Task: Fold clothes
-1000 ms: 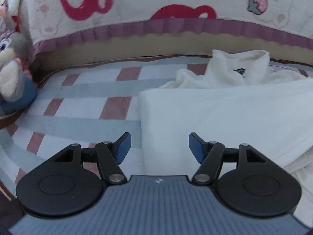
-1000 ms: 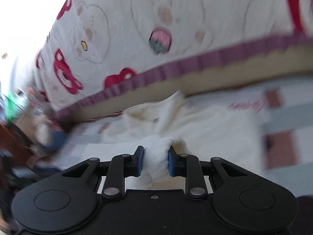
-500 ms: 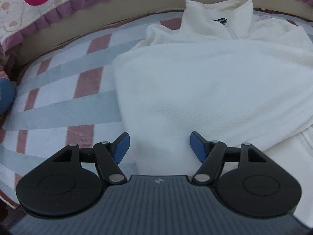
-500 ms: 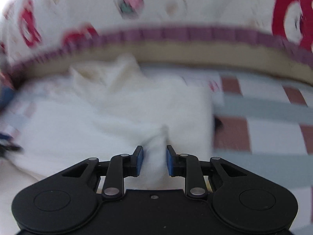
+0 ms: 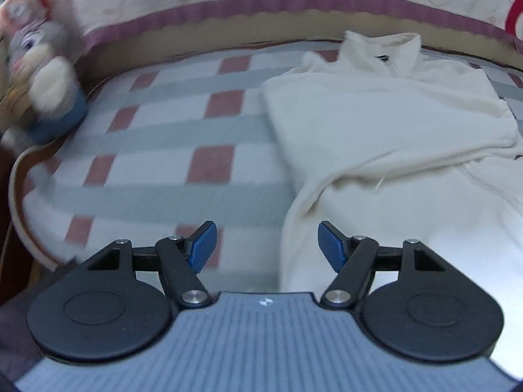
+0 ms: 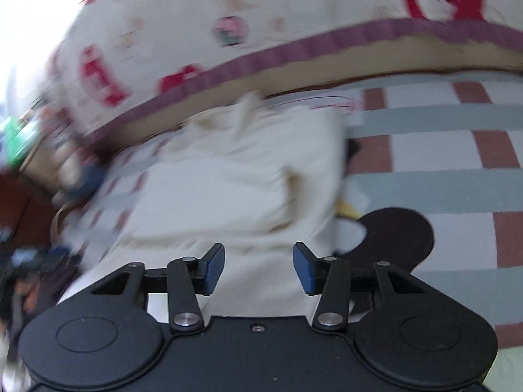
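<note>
Fleece [image 5: 376, 124]; plush toy [image 5: 42, 81] left-view only

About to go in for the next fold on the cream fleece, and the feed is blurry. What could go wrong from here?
1. The folded sleeve on the cream fleece lies loose and rumpled; dragging could undo it.
2. The right gripper is opening with no cloth pinched; the left gripper is open too, so neither secures the fleece.
3. A dark flat object beside the fleece's edge might get snagged.
</note>
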